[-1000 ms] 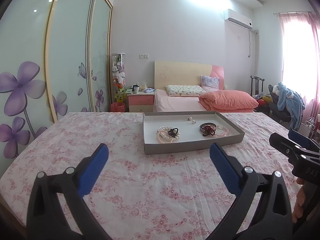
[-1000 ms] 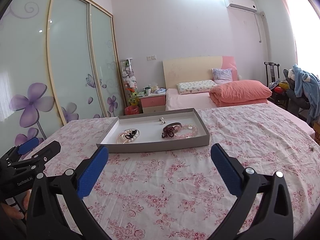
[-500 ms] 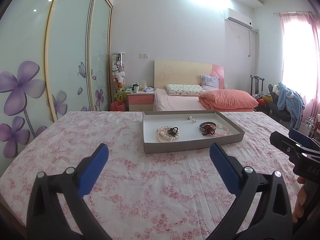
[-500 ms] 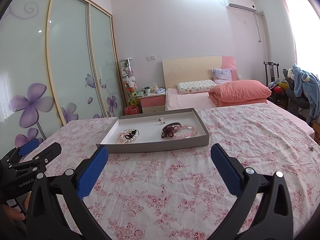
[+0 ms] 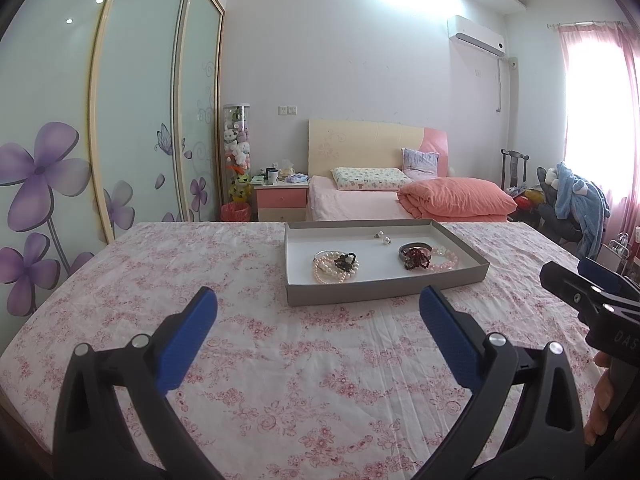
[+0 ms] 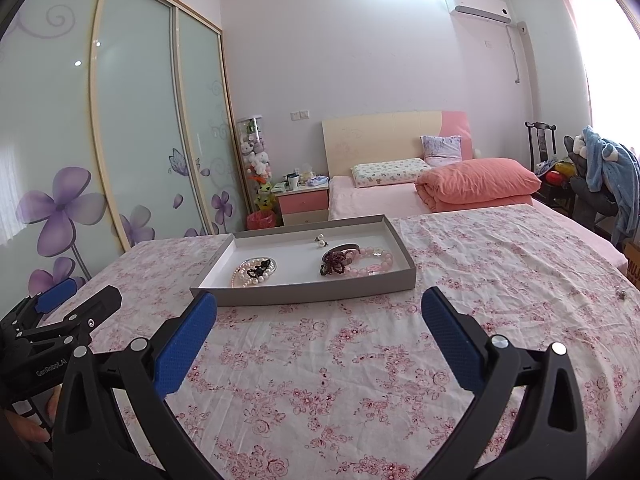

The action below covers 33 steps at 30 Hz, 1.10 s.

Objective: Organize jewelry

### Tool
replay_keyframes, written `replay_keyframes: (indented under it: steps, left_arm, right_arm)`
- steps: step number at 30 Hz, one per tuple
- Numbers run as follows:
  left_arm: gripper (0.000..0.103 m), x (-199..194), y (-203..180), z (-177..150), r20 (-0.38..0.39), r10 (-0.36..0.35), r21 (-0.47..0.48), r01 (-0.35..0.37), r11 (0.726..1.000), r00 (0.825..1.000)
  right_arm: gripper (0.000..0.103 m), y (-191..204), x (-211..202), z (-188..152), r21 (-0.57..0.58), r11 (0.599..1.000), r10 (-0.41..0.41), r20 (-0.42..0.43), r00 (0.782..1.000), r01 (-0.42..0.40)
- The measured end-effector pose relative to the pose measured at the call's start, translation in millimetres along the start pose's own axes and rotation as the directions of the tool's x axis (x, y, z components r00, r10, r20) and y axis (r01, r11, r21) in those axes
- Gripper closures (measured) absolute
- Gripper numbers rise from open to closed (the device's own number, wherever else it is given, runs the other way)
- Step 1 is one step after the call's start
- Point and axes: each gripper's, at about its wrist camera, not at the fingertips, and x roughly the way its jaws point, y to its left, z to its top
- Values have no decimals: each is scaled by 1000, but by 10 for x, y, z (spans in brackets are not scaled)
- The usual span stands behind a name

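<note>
Left gripper [image 5: 316, 312] and right gripper [image 6: 318, 316], both with blue-padded jaws spread wide and holding nothing, poised above the floral bedspread [image 5: 248, 360] short of the grey tray [image 5: 384, 288]. The jewelry lies inside the tray: a pearl strand [image 5: 334, 270] tangled with a small dark piece on the left, a dark bangle [image 5: 416, 248] and dark bead cluster overlapping a pink bead bracelet [image 5: 444, 260] on the right, and two small pearl earrings [image 5: 382, 237] near the far wall.

Likely hazards: because the pieces overlap, a pinch on one strand may drag its neighbour along; the earrings are tiny and could slip from the broad pads or roll; a jaw catching the low tray wall could shove the light tray across the soft, wrinkled cloth.

Clearance: the bedspread around the tray is open on all sides, with broad room on the near side for both grippers; the bed's right edge falls away beyond the tray.
</note>
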Motion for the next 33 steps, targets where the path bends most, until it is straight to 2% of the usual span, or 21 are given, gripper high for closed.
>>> replay_keyframes:
  steps: [10,33]
  left_arm:
    - [4,23,-10,-71,-12,5,-7,-5,1000,1000]
    - [4,-9,-9,-4,-11,4,-7,-4,1000,1000]
  right_arm:
    - [2,-11,0,-12,1,1000,0,-1,1000,0]
    - [2,-10,2,-8,1,1000,1,-1,1000,-1]
